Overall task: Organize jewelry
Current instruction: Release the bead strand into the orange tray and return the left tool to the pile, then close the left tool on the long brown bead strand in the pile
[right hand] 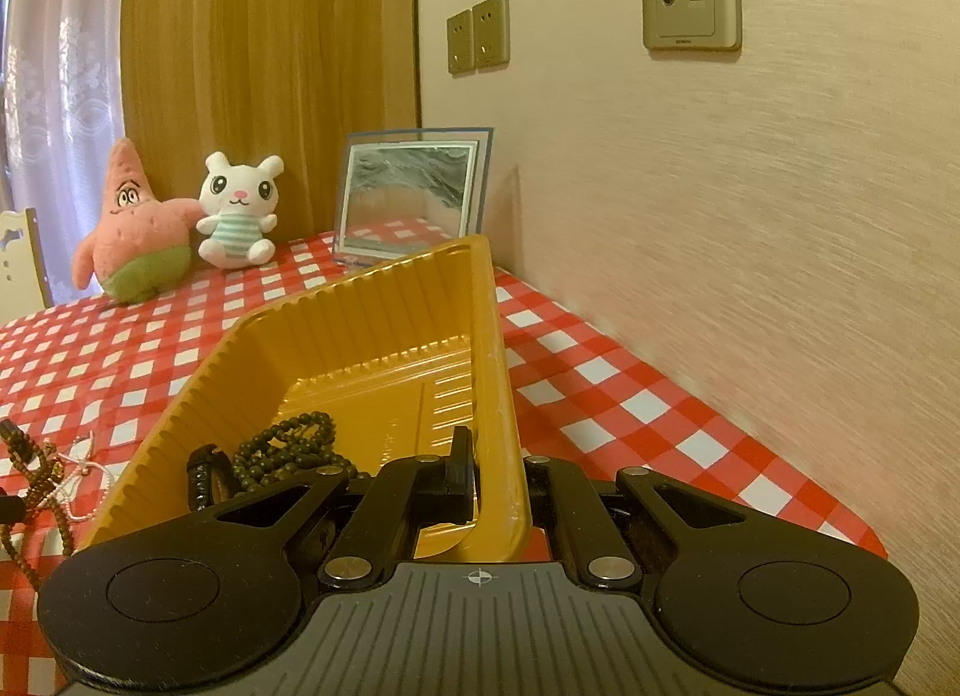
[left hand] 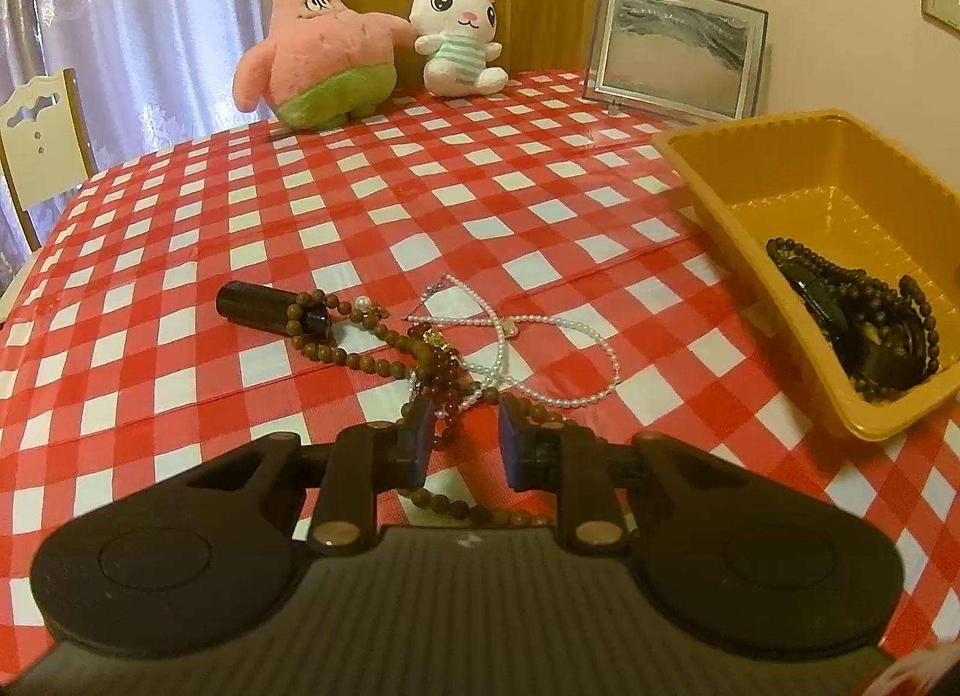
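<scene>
Red-and-white checked cloth covers the counter (left hand: 360,204), with a wall and sockets behind, two plush toys at the far edge around 11 o'clock in the left wrist view, and a framed picture (left hand: 675,51) at 1 o'clock. Jewelry pile sits dead centre on the cloth: brown bead strand (left hand: 360,357), white pearl necklace (left hand: 540,360) and reddish bead bracelet (left hand: 447,372) all knotted together, with a dark cylinder (left hand: 273,309) touching the brown beads at 10 o'clock. Left hand-held gripper (left hand: 465,426) is low over the near side of the pile, jaws only partly apart, with bead strands lying in the gap; whether the pads are pressing on them can't be told. Right hand-held gripper (right hand: 498,480) is clamped tight on the near wall of the yellow tray (right hand: 384,300), one finger inside, one outside. Tray sits at 3 o'clock from the pile and already holds dark beads (right hand: 288,447) and a black band (right hand: 204,480). Risks: strands are tangled, so lifting one likely drags the pearls and reddish beads along, or snags the cylinder and rolls it. Thin round beads could slip out of a narrow pinch midway to the tray. Thin tray wall may flex or tip under the right clamp, spilling what's inside.
</scene>
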